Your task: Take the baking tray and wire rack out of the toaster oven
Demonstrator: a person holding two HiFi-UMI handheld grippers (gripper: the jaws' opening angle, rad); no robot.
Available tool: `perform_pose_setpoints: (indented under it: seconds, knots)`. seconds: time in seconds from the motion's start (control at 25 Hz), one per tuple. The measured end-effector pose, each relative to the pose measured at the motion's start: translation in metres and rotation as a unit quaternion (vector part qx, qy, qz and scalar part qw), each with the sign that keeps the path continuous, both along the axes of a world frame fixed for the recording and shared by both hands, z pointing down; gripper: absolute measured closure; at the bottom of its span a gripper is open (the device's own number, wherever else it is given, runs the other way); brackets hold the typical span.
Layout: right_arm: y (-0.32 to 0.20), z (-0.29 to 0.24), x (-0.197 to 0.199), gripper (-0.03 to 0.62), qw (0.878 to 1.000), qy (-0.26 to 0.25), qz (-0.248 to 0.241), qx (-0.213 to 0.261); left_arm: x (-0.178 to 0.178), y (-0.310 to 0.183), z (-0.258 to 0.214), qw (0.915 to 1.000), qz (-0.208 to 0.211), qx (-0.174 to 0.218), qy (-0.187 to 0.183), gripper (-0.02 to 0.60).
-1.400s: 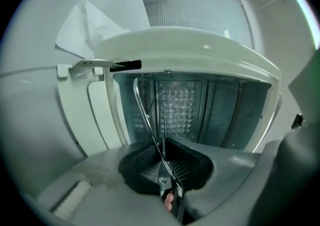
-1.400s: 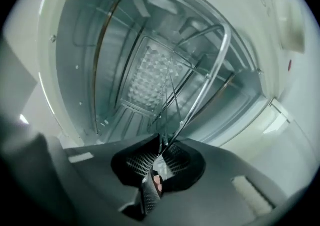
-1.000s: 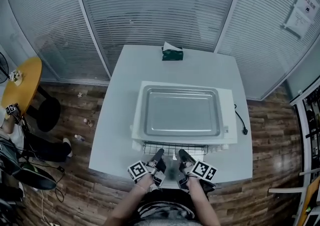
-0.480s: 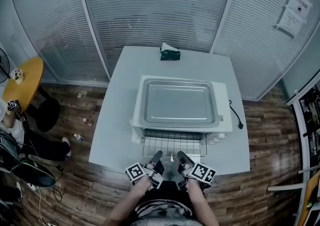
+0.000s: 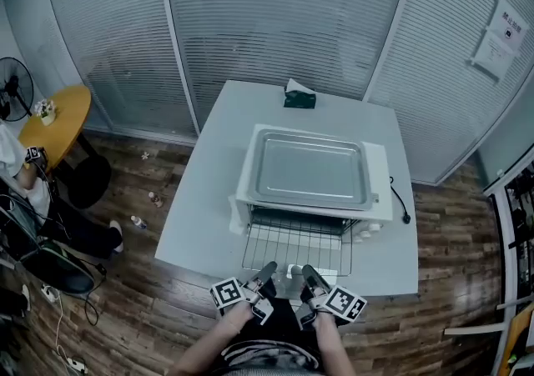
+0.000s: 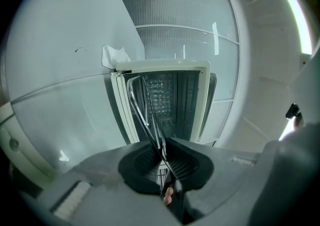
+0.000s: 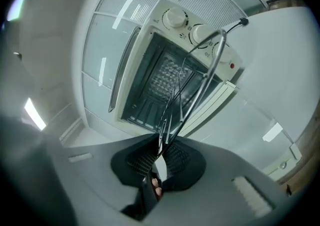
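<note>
wire rack runs from the table's near edge back to the toaster oven mouth, straight ahead of left gripper and right gripper, both clamped on its front wire.

L tool clamped on wire rack | toaster oven open

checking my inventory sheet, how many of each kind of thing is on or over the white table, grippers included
toaster oven: 1
baking tray: 1
wire rack: 1
green tissue pack: 1
grippers: 2, left gripper and right gripper
total: 6
</note>
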State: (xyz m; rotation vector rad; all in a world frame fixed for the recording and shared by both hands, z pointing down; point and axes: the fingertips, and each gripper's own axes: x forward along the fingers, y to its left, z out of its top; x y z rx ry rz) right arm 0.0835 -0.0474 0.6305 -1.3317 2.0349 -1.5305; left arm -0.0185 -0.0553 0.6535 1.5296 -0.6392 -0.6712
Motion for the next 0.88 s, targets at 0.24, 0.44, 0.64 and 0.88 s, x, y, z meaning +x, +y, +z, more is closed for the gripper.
perform_pose_setpoints:
  seconds: [0.24,0.44,0.64,0.88]
  knots:
    - [0.019,-0.009,-0.005,0.572,1.0,-0.015,0.0,0.006,-0.004,0.02,-0.011,1.0,0.0,0.004,0.004,0.56]
    - [0.04,-0.024,-0.011,0.576,0.999,-0.03,-0.001,0.015,-0.01,0.041,-0.028,0.9997,0.012,0.02,0.001,0.561]
    - [0.053,-0.044,-0.012,0.577,0.998,-0.051,-0.004,0.043,-0.012,0.055,-0.038,0.9962,0.039,0.063,-0.046,0.558]
    - [0.064,-0.066,-0.018,0.576,0.994,-0.064,-0.018,0.086,-0.015,0.067,-0.061,0.9891,0.051,0.12,-0.067,0.552]
